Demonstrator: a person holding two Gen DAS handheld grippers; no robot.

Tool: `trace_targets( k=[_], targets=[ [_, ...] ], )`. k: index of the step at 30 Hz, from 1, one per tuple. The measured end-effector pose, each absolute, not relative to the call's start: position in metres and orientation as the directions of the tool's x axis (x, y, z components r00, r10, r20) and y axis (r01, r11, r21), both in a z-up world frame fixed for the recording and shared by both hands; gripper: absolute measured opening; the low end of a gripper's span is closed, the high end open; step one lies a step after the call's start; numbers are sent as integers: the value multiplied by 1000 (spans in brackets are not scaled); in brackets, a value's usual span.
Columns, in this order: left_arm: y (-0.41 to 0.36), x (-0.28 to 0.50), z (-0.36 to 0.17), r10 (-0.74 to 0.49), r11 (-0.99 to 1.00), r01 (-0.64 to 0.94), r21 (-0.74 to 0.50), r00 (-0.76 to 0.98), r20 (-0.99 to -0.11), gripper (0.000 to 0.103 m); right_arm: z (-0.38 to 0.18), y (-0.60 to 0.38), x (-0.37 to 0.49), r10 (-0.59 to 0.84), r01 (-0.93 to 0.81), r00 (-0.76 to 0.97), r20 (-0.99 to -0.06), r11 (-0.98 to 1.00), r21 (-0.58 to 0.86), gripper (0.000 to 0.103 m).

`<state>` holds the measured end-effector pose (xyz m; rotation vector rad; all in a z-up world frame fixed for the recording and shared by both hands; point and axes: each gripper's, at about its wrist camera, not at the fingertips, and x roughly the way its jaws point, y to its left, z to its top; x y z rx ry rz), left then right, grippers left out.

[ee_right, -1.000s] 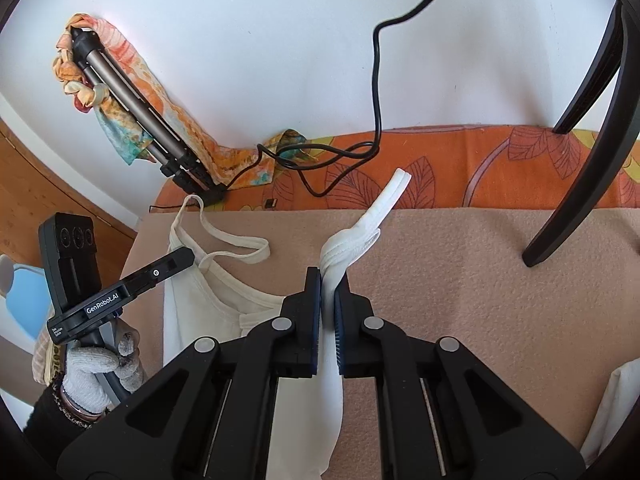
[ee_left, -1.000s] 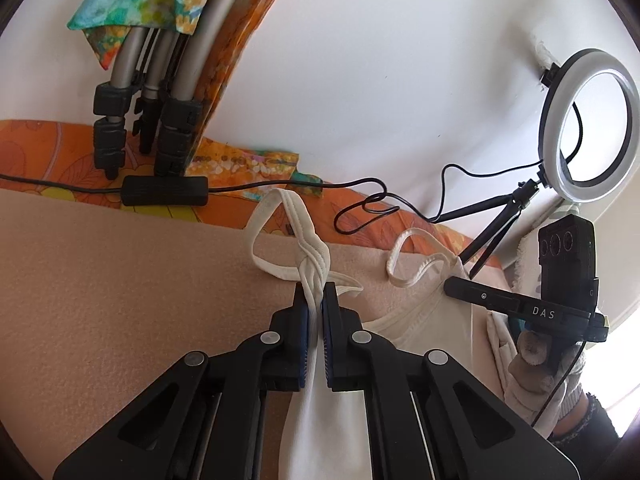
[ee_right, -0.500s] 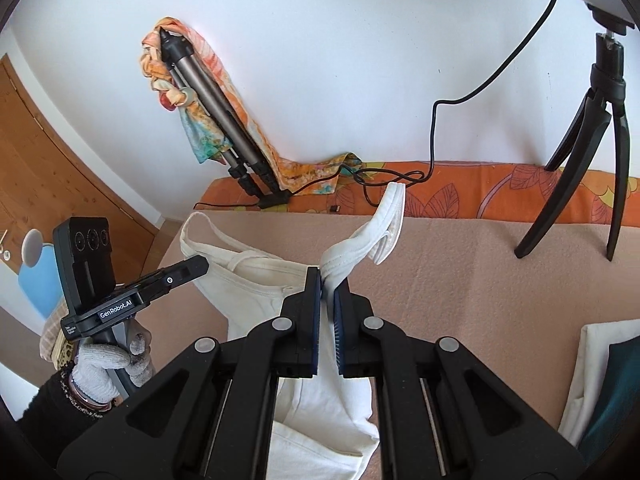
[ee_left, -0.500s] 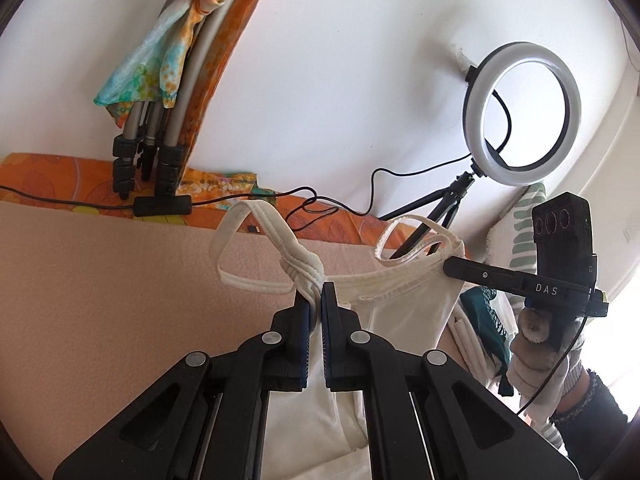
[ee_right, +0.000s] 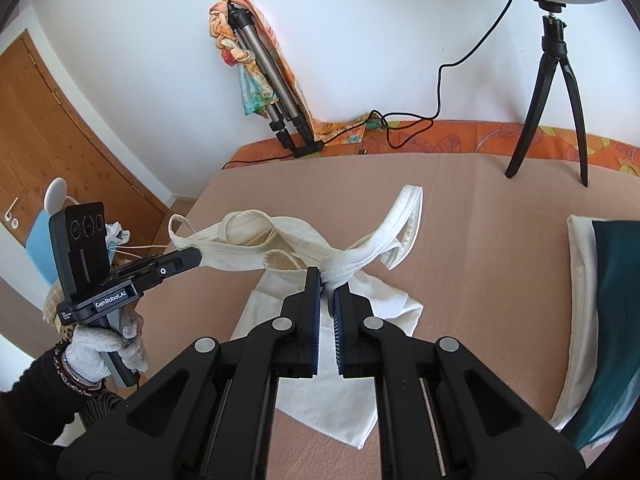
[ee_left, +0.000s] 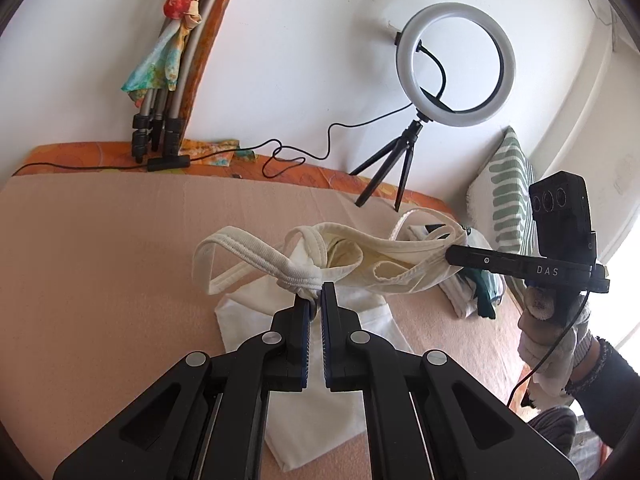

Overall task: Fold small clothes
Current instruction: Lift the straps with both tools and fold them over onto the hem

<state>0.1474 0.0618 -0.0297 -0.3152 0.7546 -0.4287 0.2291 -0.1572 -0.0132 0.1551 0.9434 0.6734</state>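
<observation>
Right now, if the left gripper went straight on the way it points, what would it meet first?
The left gripper is shut on the strap of the white top. Beyond the strap, its line slopes down to the beige cover, probably well before the ring light tripod; depth is unclear.

A ring light on a small tripod stands near a folded, scarf-draped tripod leaning against the wall.

Two grippers hold up a white top over a bed

The right gripper pinches one bunched strap of the white top. The left gripper, held in a gloved hand, pinches the other side. The top hangs down onto the tan blanket. Folded clothes lie on the right.
</observation>
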Motion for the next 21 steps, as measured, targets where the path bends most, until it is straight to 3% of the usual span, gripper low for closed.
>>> trace_targets(
  k=[11,19,21],
  targets=[
    [45,86,-88,-444,896,259,-361,556,-703,4,-69,-165,151,543,-443,356,-760,815,375,7],
    [36,54,-81,-386,915,330,-233,547,-742,4,-83,-178,130,513,-409,356,-781,837,364,7],
    [39,44,-79,-383,914,338,-224,537,-752,5,-80,-182,124,506,-416,347,-790,838,355,11]
  ],
)
